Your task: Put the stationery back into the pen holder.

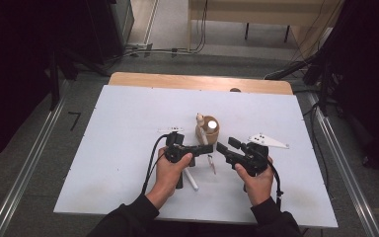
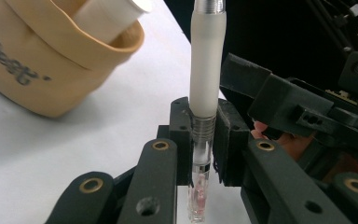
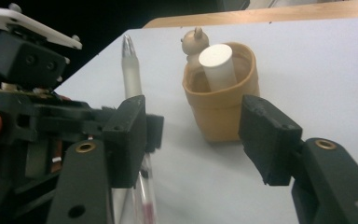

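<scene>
Left gripper [image 2: 200, 135] clamped on clear-barrelled pen [image 2: 204, 84] with frosted rubbery grip, at 6 o'clock from soft tan cylindrical holder [image 1: 208, 129]. Right gripper [image 3: 193, 140] spread apart, unloaded, black blocky pads [image 3: 268, 137].

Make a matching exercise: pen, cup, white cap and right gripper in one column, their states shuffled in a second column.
1 pen
2 cup
3 white cap
4 right gripper

a open, nothing between its jaws
b clamped by the left gripper
c lying on the table
d upright, with a white cylinder in it

Pairs: 1-b, 2-d, 3-c, 4-a
</scene>
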Demonstrator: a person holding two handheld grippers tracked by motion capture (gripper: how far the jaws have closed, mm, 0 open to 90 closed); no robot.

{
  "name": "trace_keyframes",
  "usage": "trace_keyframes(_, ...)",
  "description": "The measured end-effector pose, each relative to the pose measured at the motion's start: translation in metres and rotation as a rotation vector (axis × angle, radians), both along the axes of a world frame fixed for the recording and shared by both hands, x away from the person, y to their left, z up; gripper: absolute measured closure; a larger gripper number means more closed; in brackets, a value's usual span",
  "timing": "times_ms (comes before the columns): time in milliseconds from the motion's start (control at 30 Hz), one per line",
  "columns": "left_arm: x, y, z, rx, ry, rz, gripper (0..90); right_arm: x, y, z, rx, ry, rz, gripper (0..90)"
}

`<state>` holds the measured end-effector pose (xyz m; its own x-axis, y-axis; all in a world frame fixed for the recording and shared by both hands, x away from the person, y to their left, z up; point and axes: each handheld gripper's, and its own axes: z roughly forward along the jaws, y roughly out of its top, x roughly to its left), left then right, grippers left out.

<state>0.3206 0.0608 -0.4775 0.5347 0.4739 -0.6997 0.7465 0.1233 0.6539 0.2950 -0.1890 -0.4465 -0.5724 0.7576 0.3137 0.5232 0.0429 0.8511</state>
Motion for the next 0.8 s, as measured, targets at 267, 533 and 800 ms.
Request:
trace_keyframes(267,0.002,0.008,0.002,-0.008,-0.012,0.031,80.5,0.006,-0.005,-0.009,-0.146,0.05,0.009,21.0)
trace_keyframes(533,0.004,0.013,0.005,-0.013,-0.023,0.046,80.5,0.004,-0.02,-0.021,-0.246,0.084,-0.005,16.8)
trace_keyframes(800,0.009,0.018,0.01,-0.025,-0.044,0.079,80.5,0.003,-0.029,-0.027,-0.271,0.096,-0.026,16.9)
